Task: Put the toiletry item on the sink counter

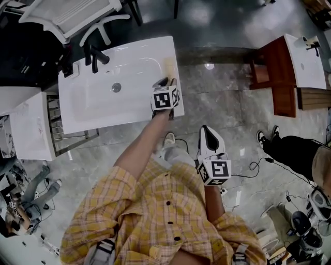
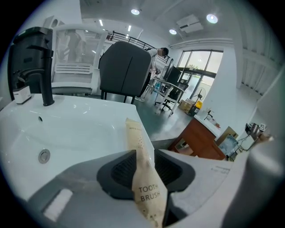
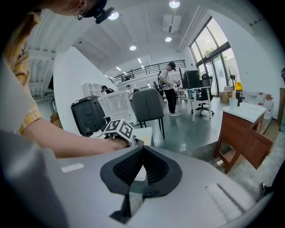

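A beige paper packet printed "TOOTH BRUSH" (image 2: 141, 178) lies between the jaws of my left gripper (image 2: 145, 156), its far end resting on the white sink counter (image 2: 89, 109). The jaws stand apart, with a gap beside the packet, so the gripper is open. In the head view the left gripper (image 1: 166, 83) hovers over the right edge of the sink counter (image 1: 103, 111), and the packet (image 1: 169, 65) lies along that edge. My right gripper (image 1: 208, 133) hangs lower, off the counter above the floor. Its jaws (image 3: 142, 149) meet at the tips with nothing between them.
A black faucet (image 1: 96, 56) stands at the back of the basin, with a drain (image 1: 116, 87) in the middle. A white chair (image 1: 72, 15) is behind the sink, a wooden vanity (image 1: 276, 72) to the right, and a person's legs (image 1: 289, 150) and cables on the floor.
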{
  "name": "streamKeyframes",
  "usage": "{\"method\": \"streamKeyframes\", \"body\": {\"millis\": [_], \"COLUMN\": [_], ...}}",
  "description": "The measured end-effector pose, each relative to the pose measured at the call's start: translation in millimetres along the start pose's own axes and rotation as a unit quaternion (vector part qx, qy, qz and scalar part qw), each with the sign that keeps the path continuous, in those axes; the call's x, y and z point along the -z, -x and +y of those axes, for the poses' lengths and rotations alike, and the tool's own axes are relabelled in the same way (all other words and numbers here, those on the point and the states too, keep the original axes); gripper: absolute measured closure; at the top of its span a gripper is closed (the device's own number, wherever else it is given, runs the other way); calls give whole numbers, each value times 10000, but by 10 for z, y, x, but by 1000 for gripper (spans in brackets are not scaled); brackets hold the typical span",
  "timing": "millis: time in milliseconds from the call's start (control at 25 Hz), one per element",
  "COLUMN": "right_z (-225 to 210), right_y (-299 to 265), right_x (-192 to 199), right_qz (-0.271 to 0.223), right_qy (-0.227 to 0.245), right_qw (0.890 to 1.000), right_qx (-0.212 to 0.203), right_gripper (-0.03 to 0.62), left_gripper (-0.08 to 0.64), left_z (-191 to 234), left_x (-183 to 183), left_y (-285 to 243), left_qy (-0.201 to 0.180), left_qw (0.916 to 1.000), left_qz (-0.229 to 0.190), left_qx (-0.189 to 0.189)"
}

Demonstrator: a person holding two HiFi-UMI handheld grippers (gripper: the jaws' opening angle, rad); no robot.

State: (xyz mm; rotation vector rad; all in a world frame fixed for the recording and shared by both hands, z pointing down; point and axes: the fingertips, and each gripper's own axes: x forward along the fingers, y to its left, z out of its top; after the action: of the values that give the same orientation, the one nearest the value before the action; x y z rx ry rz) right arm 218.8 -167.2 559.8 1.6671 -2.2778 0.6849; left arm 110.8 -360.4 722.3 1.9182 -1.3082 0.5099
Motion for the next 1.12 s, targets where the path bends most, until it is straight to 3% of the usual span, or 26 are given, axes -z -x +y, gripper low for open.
{"method": "streamKeyframes", "body": {"millis": [440,1120], "right_z": [119,379], "right_y": [14,229], "right_x": [-150,-386], "right_qz": [-202,-670], "right_qy": [68,93], "right_qw": [9997,9975], "right_qx": [-88,-196], "right_gripper": [592,592], "left_gripper": [437,450], "left_z": [-94,-174], "left_x": [-81,-251], "left_y": [291,1402], "left_qy": [-22,-203], "left_qw": [9998,9968], "left_qz": [-75,-749], "left_qx": [186,214]}}
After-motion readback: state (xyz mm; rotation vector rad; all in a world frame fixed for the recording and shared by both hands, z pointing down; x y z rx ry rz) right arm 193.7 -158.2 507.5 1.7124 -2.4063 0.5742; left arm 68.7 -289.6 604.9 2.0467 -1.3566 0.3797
